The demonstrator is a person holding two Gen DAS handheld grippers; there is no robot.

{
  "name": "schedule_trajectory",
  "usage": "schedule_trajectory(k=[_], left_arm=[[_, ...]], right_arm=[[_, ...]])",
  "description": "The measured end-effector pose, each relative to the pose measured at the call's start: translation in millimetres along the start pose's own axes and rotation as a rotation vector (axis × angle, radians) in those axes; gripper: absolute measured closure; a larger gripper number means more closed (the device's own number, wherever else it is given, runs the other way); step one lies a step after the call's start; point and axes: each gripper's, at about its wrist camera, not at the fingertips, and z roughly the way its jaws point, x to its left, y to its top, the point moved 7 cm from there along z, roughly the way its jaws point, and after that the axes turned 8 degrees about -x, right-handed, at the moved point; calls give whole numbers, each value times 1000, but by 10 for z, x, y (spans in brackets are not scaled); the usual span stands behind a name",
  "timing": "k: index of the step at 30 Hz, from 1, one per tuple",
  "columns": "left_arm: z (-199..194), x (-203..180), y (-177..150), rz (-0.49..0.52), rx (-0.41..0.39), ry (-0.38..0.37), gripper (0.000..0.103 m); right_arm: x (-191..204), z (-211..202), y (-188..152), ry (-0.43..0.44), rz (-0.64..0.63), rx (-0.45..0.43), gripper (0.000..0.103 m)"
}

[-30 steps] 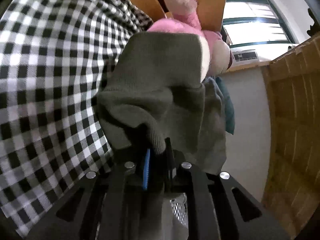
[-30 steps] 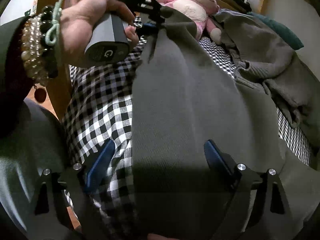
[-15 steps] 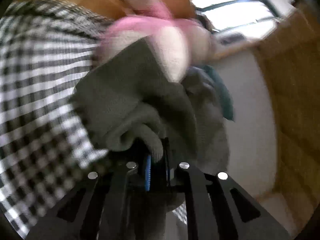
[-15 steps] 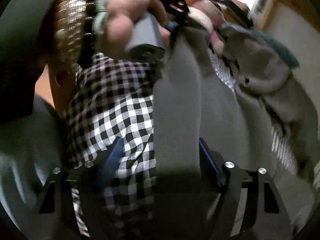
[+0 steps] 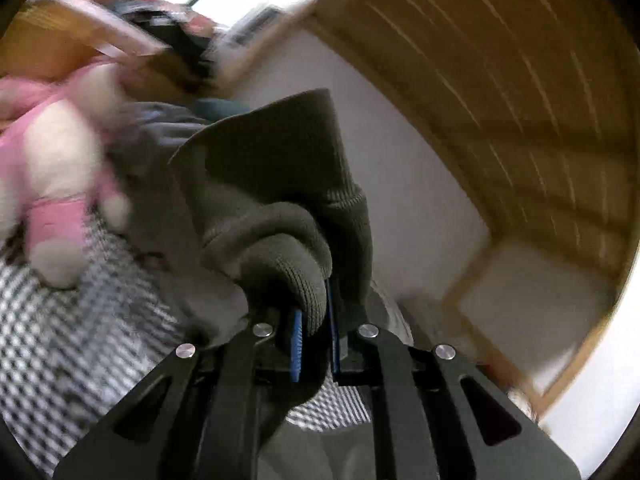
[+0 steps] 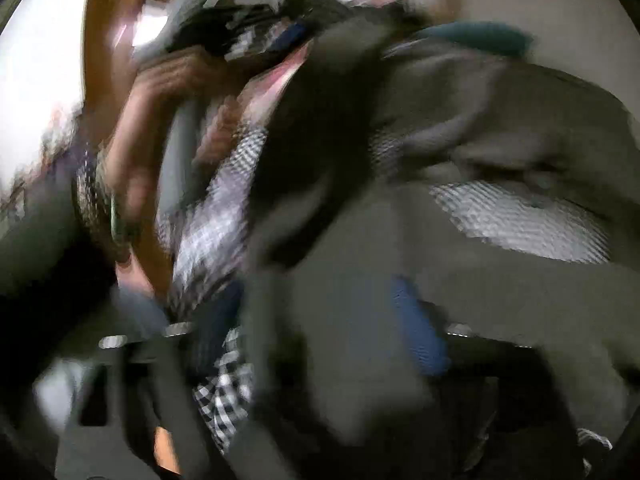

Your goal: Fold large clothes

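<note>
since a second ago i've swung both tongs up and across, dragging the olive-grey knitted garment (image 5: pixel 280 184) off the black-and-white checked bedsheet (image 5: pixel 60 344).

my left tongs (image 5: pixel 316 332) are clamped on a rolled ribbed edge of the garment, which i judge is a lifted corner held to carry a fold over. my right tongs (image 6: pixel 316 332) have just been opening, blue pads wide apart with cloth draped between them but not pinched. the other hand (image 6: pixel 152 120) shows blurred in the right view. a pink plush toy (image 5: pixel 52 168) lies at the bed's head, with more grey clothing beside it, a white wall and a wooden bed frame (image 5: pixel 520 100) behind.
</note>
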Motion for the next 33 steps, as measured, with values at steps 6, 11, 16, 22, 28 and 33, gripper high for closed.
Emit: schedule_trajectory(k=[6, 11, 16, 22, 28, 33], left_arm=[[209, -922, -927, 211, 168, -19, 94], [297, -1361, -1752, 341, 293, -14, 94], [231, -1265, -2295, 332, 430, 21, 94], [164, -1259, -2479, 257, 468, 38, 85], [-295, -1826, -2535, 256, 330, -19, 21], [-687, -2091, -2061, 216, 204, 3, 18]], right_arm=[[-922, -869, 864, -99, 66, -160, 11], [-1193, -339, 765, -64, 43, 94, 12], [-1381, -20, 292, -29, 126, 225, 100], [-1064, -619, 447, 214, 106, 59, 100], [-1132, -1151, 437, 165, -46, -46, 100], [-1612, -1431, -125, 55, 52, 30, 100]])
